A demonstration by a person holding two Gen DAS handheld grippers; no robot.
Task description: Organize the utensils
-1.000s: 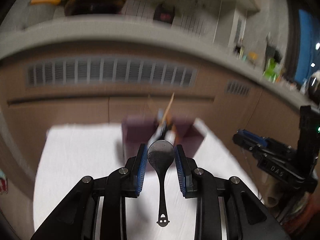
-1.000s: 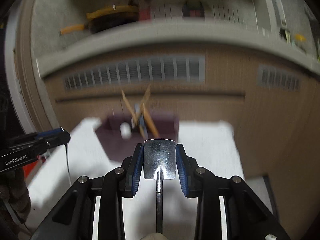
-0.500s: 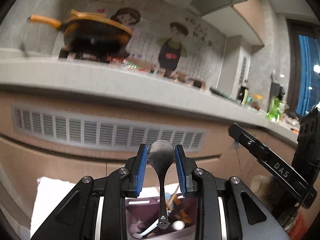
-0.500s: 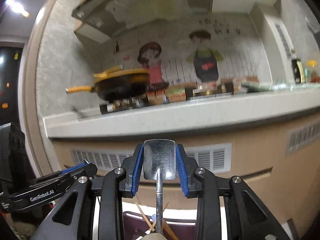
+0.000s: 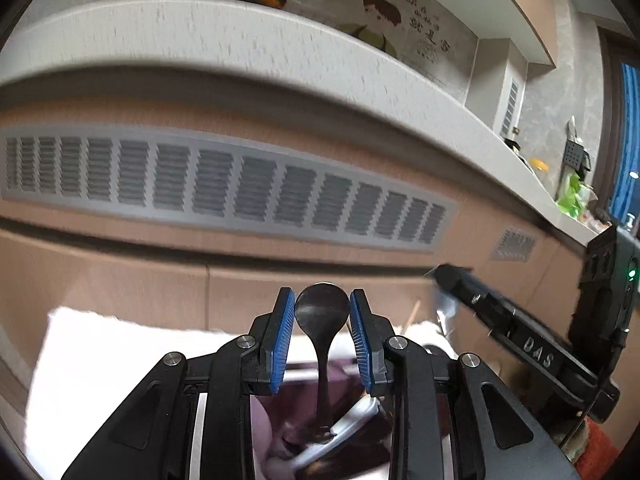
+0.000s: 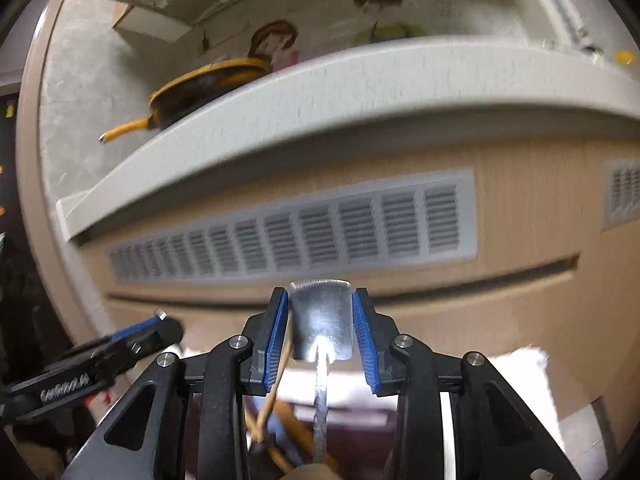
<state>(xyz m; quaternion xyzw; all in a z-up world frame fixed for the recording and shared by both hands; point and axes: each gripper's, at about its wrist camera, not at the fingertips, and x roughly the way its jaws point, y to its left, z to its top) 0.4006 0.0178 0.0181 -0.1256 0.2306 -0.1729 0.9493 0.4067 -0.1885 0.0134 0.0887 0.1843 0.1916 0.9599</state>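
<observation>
Left wrist view: left gripper (image 5: 322, 312) pinching the dark spoon (image 5: 322, 314) by its bowl between blue pads, handle hanging down into the purple holder (image 5: 280, 408) below.

Right wrist view: right gripper (image 6: 320, 322) clamping the flat metal spatula (image 6: 322, 324) by its blade, handle dangling among chopsticks (image 6: 272, 396) over the same holder.

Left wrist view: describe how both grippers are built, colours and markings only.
The left gripper has black angular linkage arms, silver pivot screws and ribbed blue pads. The right gripper is black too, lettered "DAS", beside a black block with a green light.
</observation>
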